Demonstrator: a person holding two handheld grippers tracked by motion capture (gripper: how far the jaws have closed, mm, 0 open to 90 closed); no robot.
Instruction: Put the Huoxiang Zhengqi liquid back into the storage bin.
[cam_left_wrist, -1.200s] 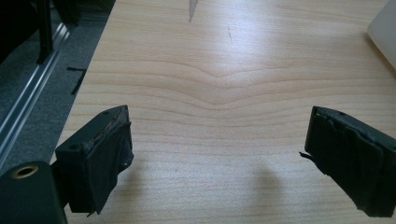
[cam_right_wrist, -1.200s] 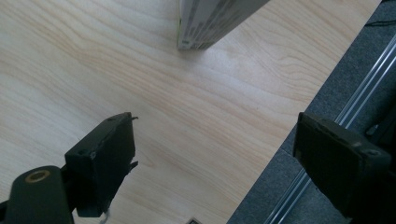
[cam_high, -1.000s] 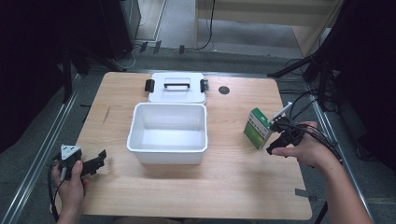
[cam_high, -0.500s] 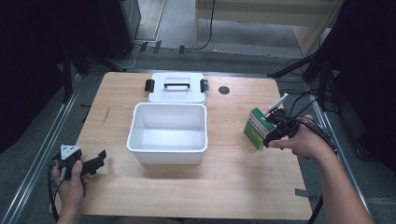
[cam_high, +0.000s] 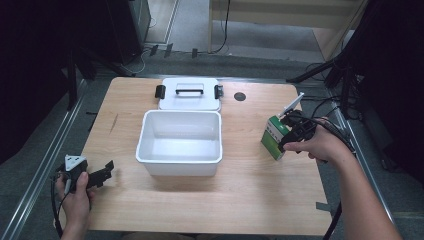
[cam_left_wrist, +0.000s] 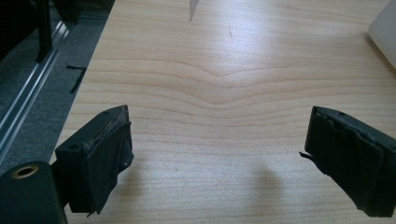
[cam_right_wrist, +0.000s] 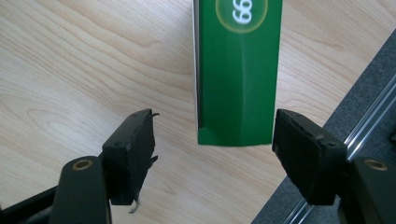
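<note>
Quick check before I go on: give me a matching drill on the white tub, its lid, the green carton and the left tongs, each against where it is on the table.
Things:
1. white tub
2. lid
3. green carton
4. left tongs

Places:
A. near left corner of the table, open over bare wood
B. far edge, behind the tub, black handle up
C. middle of the table, open and empty
D. right side, between the open right tongs, not yet gripped

Pairs: 1-C, 2-B, 3-D, 4-A
</note>
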